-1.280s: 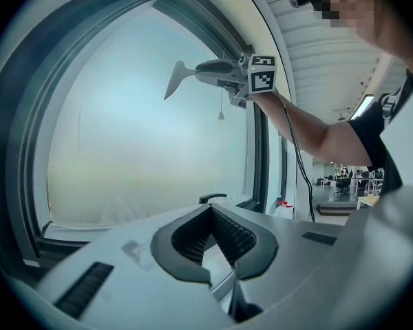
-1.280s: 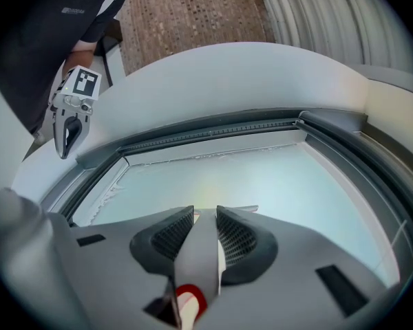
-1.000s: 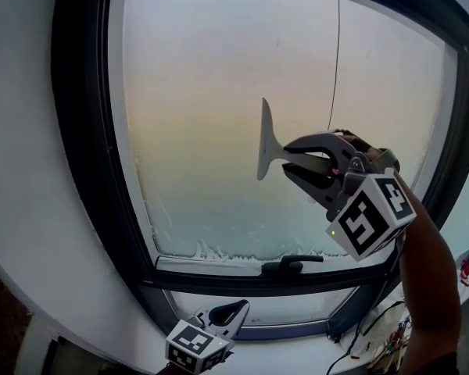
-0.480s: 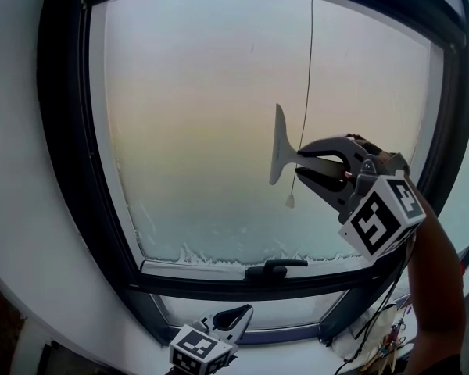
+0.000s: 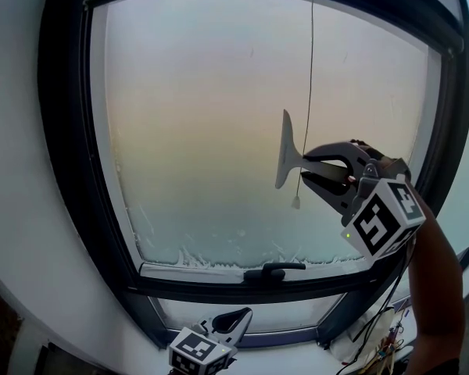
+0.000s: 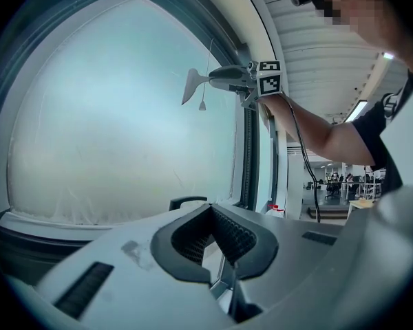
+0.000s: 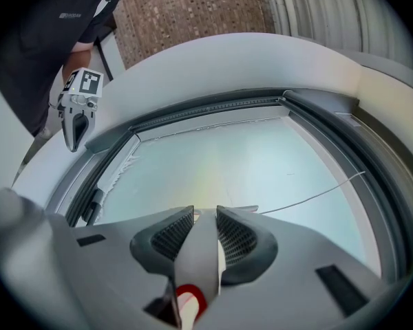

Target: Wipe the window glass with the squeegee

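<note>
The frosted window glass [image 5: 195, 116] fills the head view. A grey squeegee [image 5: 286, 148] stands with its blade upright against the glass, right of centre. My right gripper [image 5: 309, 165] is shut on its handle, which shows as a grey shaft [image 7: 199, 246] between the ribbed pads in the right gripper view. From the left gripper view the squeegee [image 6: 191, 86] and right gripper [image 6: 228, 80] are seen high against the pane. My left gripper [image 5: 233, 317] hangs low by the sill, jaws shut on nothing, tips meeting [image 6: 210, 209].
A thin blind cord [image 5: 309, 76] hangs just right of the blade and ends in a small pull [image 5: 295, 202]. A black window handle [image 5: 272, 272] sits on the lower frame. The dark frame [image 5: 62, 131] borders the glass. Residue streaks mark the bottom edge [image 5: 211, 255].
The right gripper has carried the squeegee rightwards across the glass, closer to the hanging cord. The left gripper stays low by the sill.
</note>
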